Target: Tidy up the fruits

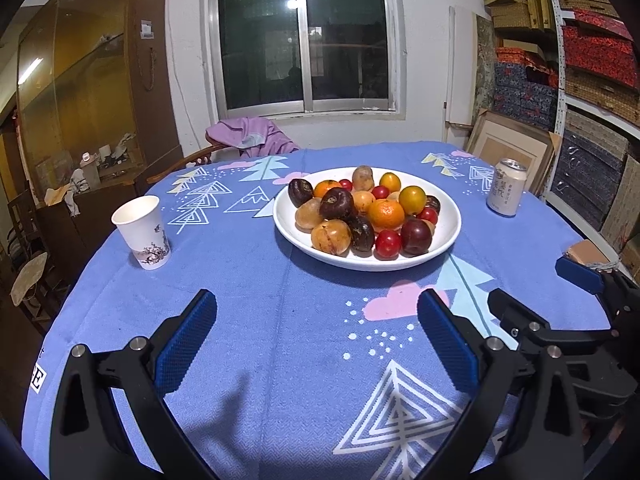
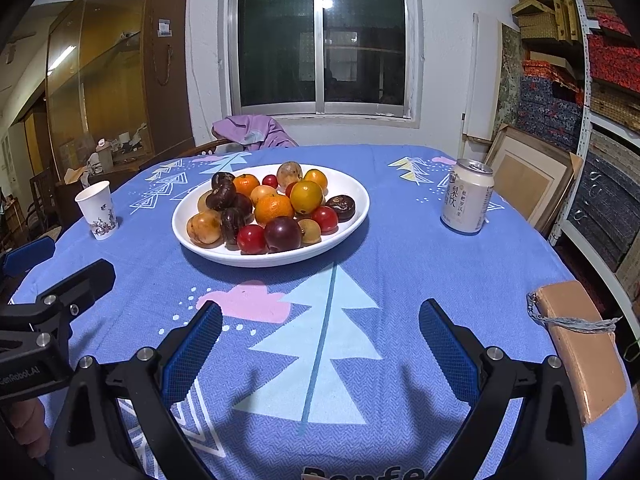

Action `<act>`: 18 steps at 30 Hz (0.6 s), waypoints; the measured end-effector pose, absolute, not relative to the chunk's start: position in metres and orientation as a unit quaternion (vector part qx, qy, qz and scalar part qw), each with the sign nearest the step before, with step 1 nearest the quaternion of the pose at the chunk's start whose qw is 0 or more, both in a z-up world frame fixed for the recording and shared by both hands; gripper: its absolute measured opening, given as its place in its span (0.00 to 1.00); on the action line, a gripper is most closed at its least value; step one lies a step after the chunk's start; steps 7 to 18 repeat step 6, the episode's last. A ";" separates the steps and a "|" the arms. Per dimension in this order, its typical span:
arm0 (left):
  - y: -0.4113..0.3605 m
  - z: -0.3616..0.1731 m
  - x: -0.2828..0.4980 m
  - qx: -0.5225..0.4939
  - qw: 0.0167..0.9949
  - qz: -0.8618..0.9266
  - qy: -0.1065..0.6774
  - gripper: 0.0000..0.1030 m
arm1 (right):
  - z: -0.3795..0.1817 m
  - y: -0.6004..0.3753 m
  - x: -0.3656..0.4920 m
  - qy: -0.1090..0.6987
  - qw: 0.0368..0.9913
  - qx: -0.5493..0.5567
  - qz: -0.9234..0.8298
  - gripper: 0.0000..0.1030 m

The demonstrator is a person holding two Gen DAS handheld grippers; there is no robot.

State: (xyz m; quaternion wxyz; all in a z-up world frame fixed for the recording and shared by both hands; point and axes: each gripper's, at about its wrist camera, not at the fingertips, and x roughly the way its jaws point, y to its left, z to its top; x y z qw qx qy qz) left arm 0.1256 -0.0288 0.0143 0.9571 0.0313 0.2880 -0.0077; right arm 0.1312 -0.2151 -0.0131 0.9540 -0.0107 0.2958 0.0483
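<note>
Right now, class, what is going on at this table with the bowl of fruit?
A person holds two-finger tongs in each hand, and both the left tongs and right tongs hover open and empty over the blue patterned tablecloth. The wide white bowl sits piled with mixed fruit, untouched. A white paper cup stands to its left and a pale drink can to its right. No sorting has begun.

both the left hand-held gripper [image 1: 316, 320] and right hand-held gripper [image 2: 320, 328] hover side by side, jaws spread wide, holding nothing.
</note>
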 end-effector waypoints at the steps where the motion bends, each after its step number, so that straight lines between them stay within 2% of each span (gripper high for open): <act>1: -0.029 0.014 0.126 0.030 0.957 -0.008 0.289 0.96 | -0.013 -0.215 0.131 0.296 0.954 -0.010 0.048 0.97; 18: -0.030 0.015 0.126 0.033 0.957 -0.003 0.288 0.96 | -0.013 -0.215 0.131 0.295 0.954 -0.010 0.048 0.97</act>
